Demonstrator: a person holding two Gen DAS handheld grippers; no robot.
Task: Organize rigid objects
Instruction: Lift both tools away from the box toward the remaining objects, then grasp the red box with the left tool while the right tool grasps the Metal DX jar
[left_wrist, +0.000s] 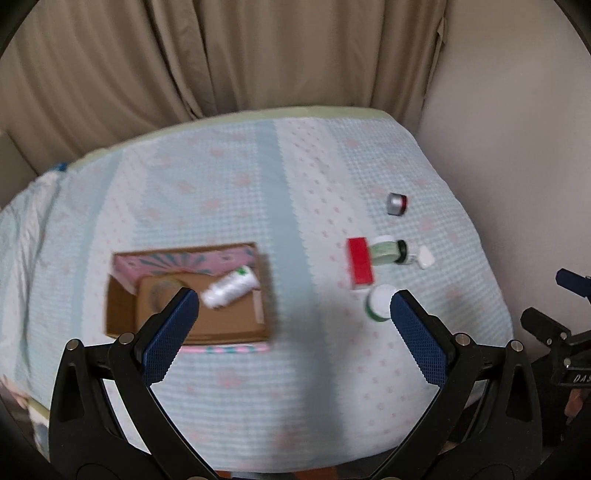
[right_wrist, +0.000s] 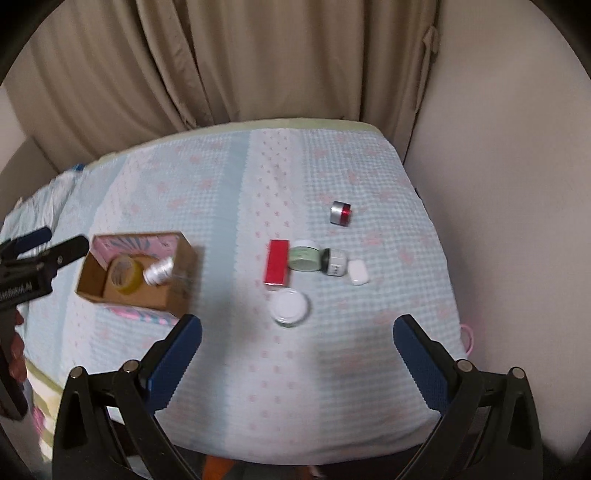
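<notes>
An open cardboard box (left_wrist: 122, 314) (right_wrist: 181, 284) lies on the bed at the left, holding a white bottle (left_wrist: 231, 287) (right_wrist: 159, 272) and a roll of tape (right_wrist: 123, 275). To its right lie a red box (left_wrist: 360, 263) (right_wrist: 277, 262), a pale green jar (left_wrist: 384, 251) (right_wrist: 303, 255), a dark-lidded small jar (right_wrist: 334, 261), a white case (right_wrist: 358, 272), a white-lidded jar (left_wrist: 378, 302) (right_wrist: 290, 306) and a silver-and-red jar (left_wrist: 397, 204) (right_wrist: 341, 213). My left gripper (left_wrist: 293, 306) hovers open above the bed between the box and the jars. My right gripper (right_wrist: 297, 330) is open too, just this side of the white-lidded jar.
A pale blue patterned cover (left_wrist: 258, 192) spreads over the bed. Beige curtains (left_wrist: 221, 55) hang behind it and a plain wall (right_wrist: 498, 184) stands at the right. The left gripper's body (right_wrist: 33, 266) and a hand show at the left edge of the right wrist view.
</notes>
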